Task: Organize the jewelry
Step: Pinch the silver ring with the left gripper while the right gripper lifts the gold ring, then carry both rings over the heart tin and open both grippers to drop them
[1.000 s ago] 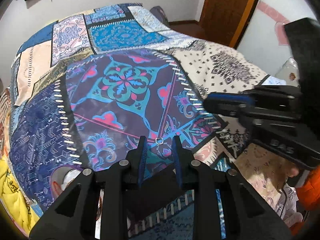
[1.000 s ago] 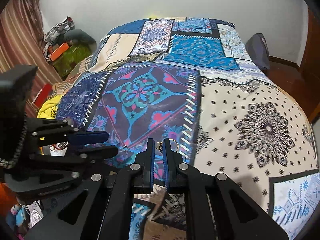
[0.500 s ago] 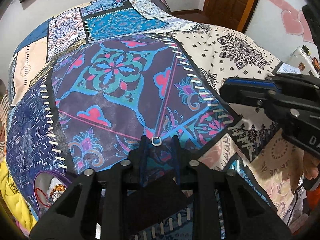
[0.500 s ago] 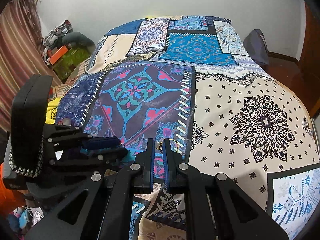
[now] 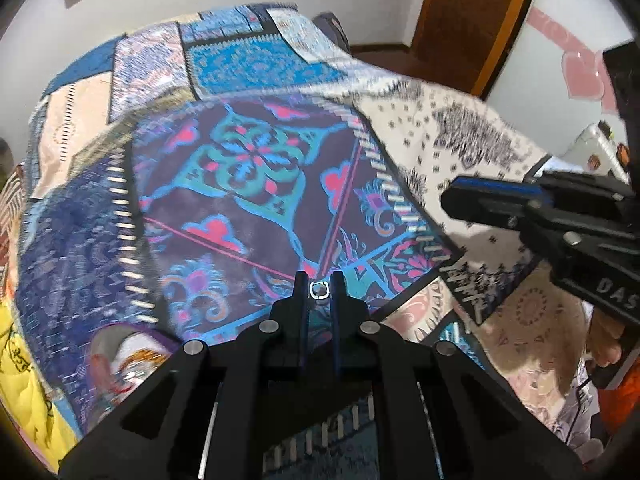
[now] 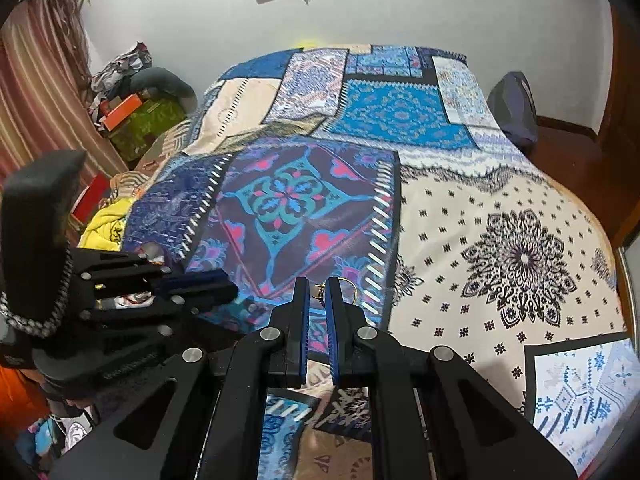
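A small silver ring [image 5: 319,290] sits pinched between the tips of my left gripper [image 5: 319,280], which is closed on it above the patterned bedspread [image 5: 248,184]. My right gripper [image 6: 316,285] is nearly closed on a small gold piece [image 6: 319,290]; a gold hoop [image 6: 347,282] shows just right of its right fingertip. The right gripper also shows at the right of the left wrist view [image 5: 500,204], and the left gripper at the left of the right wrist view [image 6: 192,284].
The bedspread [image 6: 500,216] covers a large bed. Boxes and clothes [image 6: 132,116] are piled by the striped curtain at left. A dark cushion [image 6: 516,108] lies at the bed's far right edge. A wooden door [image 5: 476,12] stands behind.
My left gripper has narrowed around the silver ring and lifted, with the view tilting up. My right gripper has stayed closed on the gold piece and risen slightly.
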`<state>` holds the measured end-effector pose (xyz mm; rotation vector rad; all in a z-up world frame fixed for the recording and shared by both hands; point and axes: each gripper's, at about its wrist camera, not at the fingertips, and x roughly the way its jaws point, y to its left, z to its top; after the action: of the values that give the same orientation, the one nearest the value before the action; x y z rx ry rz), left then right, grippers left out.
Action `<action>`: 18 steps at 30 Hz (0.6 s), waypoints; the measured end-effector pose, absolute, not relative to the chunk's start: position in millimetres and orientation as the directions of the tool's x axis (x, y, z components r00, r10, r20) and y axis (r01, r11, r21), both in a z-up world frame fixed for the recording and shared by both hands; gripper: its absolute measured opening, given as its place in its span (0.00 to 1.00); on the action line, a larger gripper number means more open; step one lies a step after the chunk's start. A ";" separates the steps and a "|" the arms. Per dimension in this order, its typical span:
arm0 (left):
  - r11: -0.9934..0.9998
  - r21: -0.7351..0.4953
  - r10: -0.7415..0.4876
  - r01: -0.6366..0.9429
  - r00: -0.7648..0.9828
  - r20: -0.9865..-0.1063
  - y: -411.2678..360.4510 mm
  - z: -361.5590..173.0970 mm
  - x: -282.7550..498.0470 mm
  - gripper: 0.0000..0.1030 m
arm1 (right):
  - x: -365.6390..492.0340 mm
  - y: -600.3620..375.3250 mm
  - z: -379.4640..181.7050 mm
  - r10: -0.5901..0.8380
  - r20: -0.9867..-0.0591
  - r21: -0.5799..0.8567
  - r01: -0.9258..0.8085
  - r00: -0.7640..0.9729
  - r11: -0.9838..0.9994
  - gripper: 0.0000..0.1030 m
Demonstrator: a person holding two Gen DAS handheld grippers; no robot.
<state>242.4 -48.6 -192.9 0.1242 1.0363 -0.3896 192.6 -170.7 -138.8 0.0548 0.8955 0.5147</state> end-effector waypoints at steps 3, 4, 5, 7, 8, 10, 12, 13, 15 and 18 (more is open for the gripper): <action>0.933 -0.088 -0.264 0.350 0.493 -0.829 -35.9 -172.6 234.9 0.08 | 188.5 -164.1 -127.3 0.461 -0.716 0.252 -0.422 0.524 0.871 0.07; 0.935 -0.091 -0.266 0.343 0.507 -0.820 -31.6 -165.7 232.2 0.08 | 186.6 -160.0 -122.1 0.467 -0.709 0.251 -0.430 0.528 0.867 0.07; 0.938 -0.093 -0.267 0.333 0.526 -0.807 -25.4 -156.7 228.3 0.08 | 184.7 -156.5 -118.8 0.472 -0.704 0.251 -0.436 0.531 0.864 0.07; 0.944 -0.088 -0.261 0.319 0.556 -0.789 -16.1 -143.6 223.0 0.08 | 181.7 -149.2 -112.5 0.482 -0.694 0.250 -0.449 0.534 0.858 0.07; 0.947 -0.083 -0.256 0.310 0.572 -0.779 -11.0 -137.3 219.0 0.08 | 179.6 -143.7 -108.3 0.491 -0.687 0.250 -0.460 0.536 0.852 0.07; 0.952 -0.084 -0.251 0.294 0.598 -0.761 -0.1 -125.8 211.2 0.08 | 175.1 -132.6 -101.3 0.505 -0.676 0.247 -0.480 0.537 0.842 0.07; 0.958 -0.086 -0.245 0.275 0.622 -0.744 12.9 -114.9 202.1 0.08 | 172.0 -121.5 -96.9 0.516 -0.670 0.242 -0.500 0.534 0.831 0.07; 0.960 -0.085 -0.241 0.268 0.631 -0.737 18.2 -111.1 199.3 0.08 | 170.2 -113.6 -94.0 0.523 -0.666 0.237 -0.514 0.532 0.824 0.07; 0.963 -0.080 -0.233 0.257 0.646 -0.727 27.6 -105.1 192.1 0.08 | 167.8 -102.6 -91.3 0.533 -0.662 0.232 -0.533 0.526 0.814 0.07; 0.968 -0.071 -0.218 0.241 0.666 -0.713 41.3 -99.4 180.7 0.08 | 164.3 -83.6 -87.5 0.553 -0.657 0.230 -0.563 0.512 0.794 0.07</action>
<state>180.7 41.3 -99.4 0.0304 0.8011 -0.2594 164.3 -83.6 -87.5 -0.0130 0.7848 0.6713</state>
